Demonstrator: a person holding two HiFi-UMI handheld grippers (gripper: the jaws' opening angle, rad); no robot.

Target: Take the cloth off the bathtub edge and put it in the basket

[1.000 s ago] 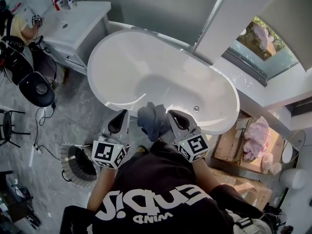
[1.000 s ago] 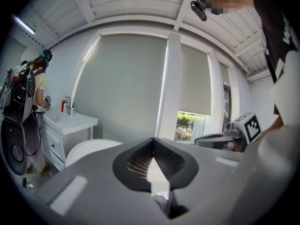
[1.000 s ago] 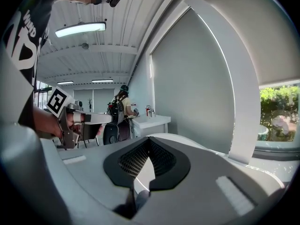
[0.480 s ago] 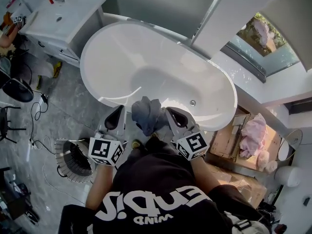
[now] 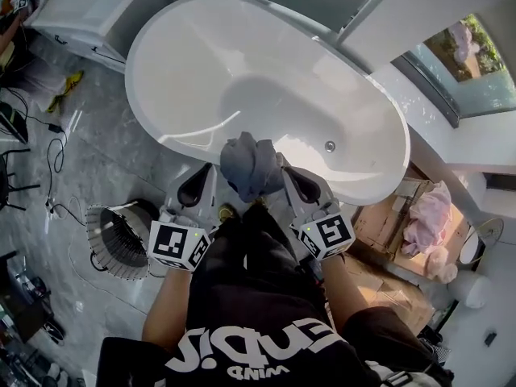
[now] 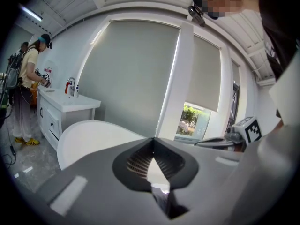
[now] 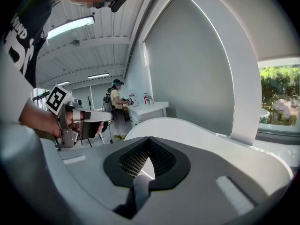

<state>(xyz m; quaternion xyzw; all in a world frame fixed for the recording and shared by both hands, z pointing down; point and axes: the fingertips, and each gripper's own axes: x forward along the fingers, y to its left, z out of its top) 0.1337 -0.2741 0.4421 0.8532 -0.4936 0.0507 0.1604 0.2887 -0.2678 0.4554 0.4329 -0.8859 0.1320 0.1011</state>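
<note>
Daylight enters through the window (image 6: pixel 194 121), ahead and to the right of the left jaws, and is overexposed in both gripper views. Ceiling strips (image 7: pixel 70 27), above and to the left of the right jaws, add even light. Soft glare marks the tub (image 5: pixel 201 71) beyond the jaws; shadows are faint. Both gripper views bend strongly toward black, vignetted edges. The jaw bodies nearest each lens are soft.

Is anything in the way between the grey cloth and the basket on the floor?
Only the left gripper, which sits beside the cloth on the side toward the basket; no other object shows between them.
</note>
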